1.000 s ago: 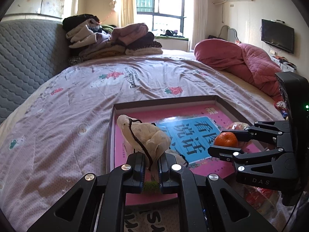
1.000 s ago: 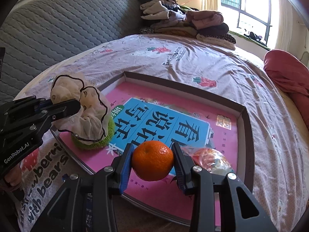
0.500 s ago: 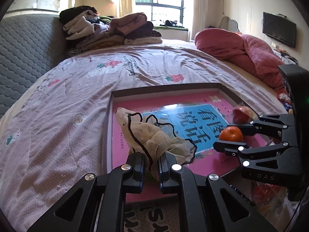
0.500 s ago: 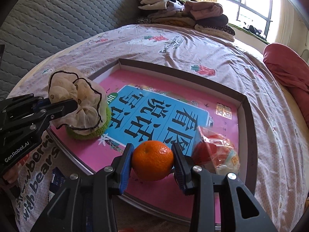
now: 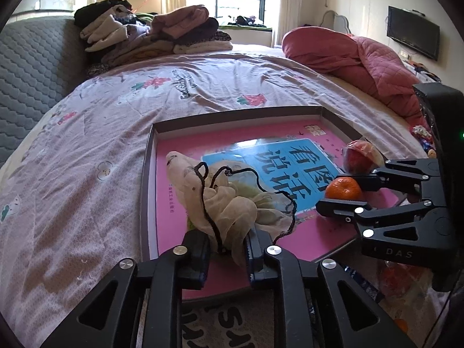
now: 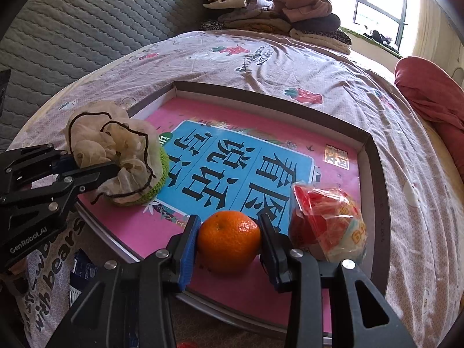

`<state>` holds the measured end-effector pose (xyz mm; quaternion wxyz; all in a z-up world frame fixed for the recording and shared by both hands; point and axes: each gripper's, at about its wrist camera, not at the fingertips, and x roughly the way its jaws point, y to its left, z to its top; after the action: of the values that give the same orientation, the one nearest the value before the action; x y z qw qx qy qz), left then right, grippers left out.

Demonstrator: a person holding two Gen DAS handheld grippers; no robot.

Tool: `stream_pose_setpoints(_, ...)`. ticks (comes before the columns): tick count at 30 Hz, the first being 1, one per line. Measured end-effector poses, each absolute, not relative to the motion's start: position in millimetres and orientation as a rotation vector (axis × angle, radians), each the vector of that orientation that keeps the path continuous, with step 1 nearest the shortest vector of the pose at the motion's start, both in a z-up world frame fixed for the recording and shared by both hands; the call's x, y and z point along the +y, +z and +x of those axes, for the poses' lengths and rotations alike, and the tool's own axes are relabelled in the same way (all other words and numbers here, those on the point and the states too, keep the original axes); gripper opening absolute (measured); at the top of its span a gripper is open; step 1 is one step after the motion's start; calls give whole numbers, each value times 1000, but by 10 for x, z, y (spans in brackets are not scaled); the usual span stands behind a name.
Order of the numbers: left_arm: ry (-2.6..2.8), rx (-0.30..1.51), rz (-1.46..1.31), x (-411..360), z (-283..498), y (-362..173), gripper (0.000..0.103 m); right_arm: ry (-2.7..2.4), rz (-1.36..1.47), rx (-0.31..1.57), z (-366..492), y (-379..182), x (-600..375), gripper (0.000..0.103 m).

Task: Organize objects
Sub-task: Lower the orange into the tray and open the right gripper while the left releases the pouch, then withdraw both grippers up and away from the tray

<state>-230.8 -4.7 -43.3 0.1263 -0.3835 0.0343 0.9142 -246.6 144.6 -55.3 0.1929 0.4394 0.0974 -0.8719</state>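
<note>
the bed (image 5: pixel 95 191) with its pale printed sheet carries everything here, with folded clothes (image 5: pixel 150 34) stacked at the far end by the window and a red quilt (image 5: pixel 353 61) bunched on the right side. near the front edge lies the shallow box tray (image 6: pixel 374 174), its pink floor printed with a blue panel of large characters; it looks like the collecting place for the loose things.

the wrapped red packet (image 6: pixel 327 226) already sits on the tray floor near the right wall, just beside the orange.

the left gripper (image 5: pixel 229 249) has its jaws drawn in close on the gauzy cream scrunchie (image 5: pixel 229 203), pinching the fabric at its near edge while its green part rests on the tray's left side. a thin bunch of cloth needs that narrow pinch to be carried at all.

the right gripper (image 6: pixel 230 242) has its jaws closed about the orange (image 6: pixel 229 240), one pad on each flank, so the round fruit cannot roll away. the orange seems to be low over or touching the tray floor near the front rim; i cannot tell which. both pieces appear ready to be let go inside the tray.
</note>
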Motion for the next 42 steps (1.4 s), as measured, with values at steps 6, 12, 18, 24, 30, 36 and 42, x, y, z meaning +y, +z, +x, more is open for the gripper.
stream_pose_setpoints(6,2610,18,-1199,-94,-2332,-391,36,-2441,1263,224,-2495,-558,1481,41)
stream_pose_setpoints(12,2593,45,-1259,-99,-2331,-368,54,-2434,1279,199,-2501,-554,1504,44)
stream_pose_setpoints(18,2585,56,-1340,-138,-2283,-343,59,-2439,1253,211,-2478,-498,1494,48)
stream_pose_setpoints(24,2610,47,-1350,-215,-2243,-295,59,-2443,1230,229,-2434,-431,1467,49)
stream_pose_setpoints(30,2645,17,-1287,-256,-2201,-170,60,-2451,1208,231,-2401,-363,1452,51)
stream_pose_setpoints(36,2678,15,-1236,-265,-2157,-73,60,-2459,1180,233,-2361,-281,1444,51)
stream_pose_setpoints(42,2688,2,-1205,-264,-2143,-7,61,-2474,1143,221,-2320,-157,1466,51)
